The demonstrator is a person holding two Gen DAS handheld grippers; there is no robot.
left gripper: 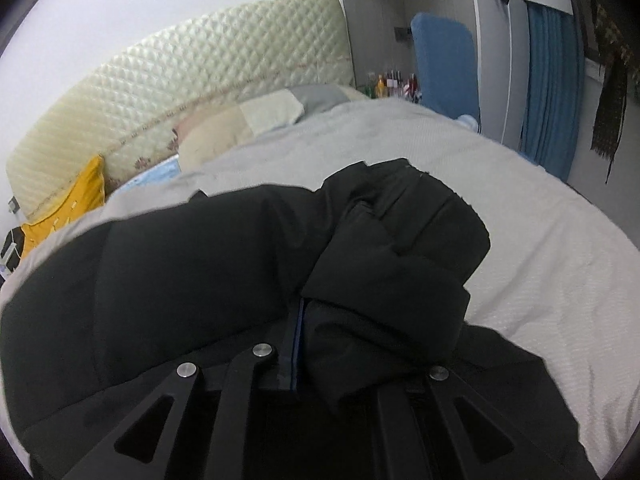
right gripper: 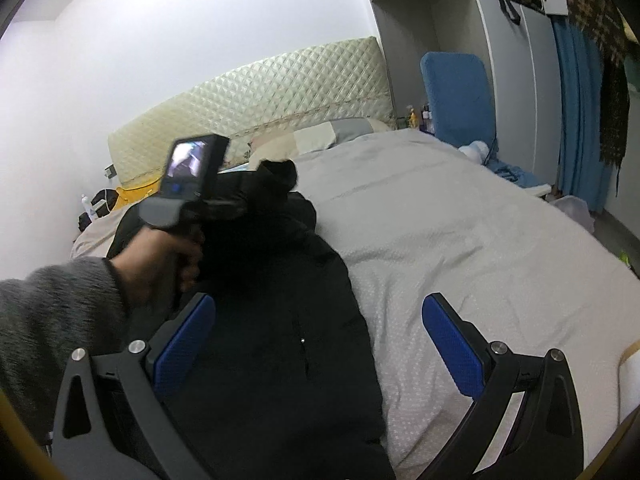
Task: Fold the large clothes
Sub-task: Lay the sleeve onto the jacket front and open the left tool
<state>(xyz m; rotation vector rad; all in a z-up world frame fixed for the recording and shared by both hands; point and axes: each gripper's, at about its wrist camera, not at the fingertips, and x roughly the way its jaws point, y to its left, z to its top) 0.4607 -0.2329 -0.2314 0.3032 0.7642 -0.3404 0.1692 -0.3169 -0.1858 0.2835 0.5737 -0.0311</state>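
A large black padded jacket [right gripper: 276,320] lies on the grey bed cover [right gripper: 460,240]. In the left wrist view the jacket [left gripper: 180,280] fills the foreground, with a bunched fold [left gripper: 400,236] draped over my left gripper [left gripper: 298,344]. That gripper is shut on the jacket fabric; only a thin blue pad edge shows. In the right wrist view the left gripper [right gripper: 260,196] is held up over the jacket's far end with fabric lifted in it. My right gripper [right gripper: 320,344] is open and empty above the jacket's near part, blue pads [right gripper: 452,348] wide apart.
A quilted cream headboard [right gripper: 260,100] and pillows [right gripper: 316,136] lie at the far end of the bed. A yellow cushion [left gripper: 76,200] is at the far left. A blue padded board [right gripper: 456,96], wardrobe doors, a blue curtain [right gripper: 576,120] and hanging clothes stand at right.
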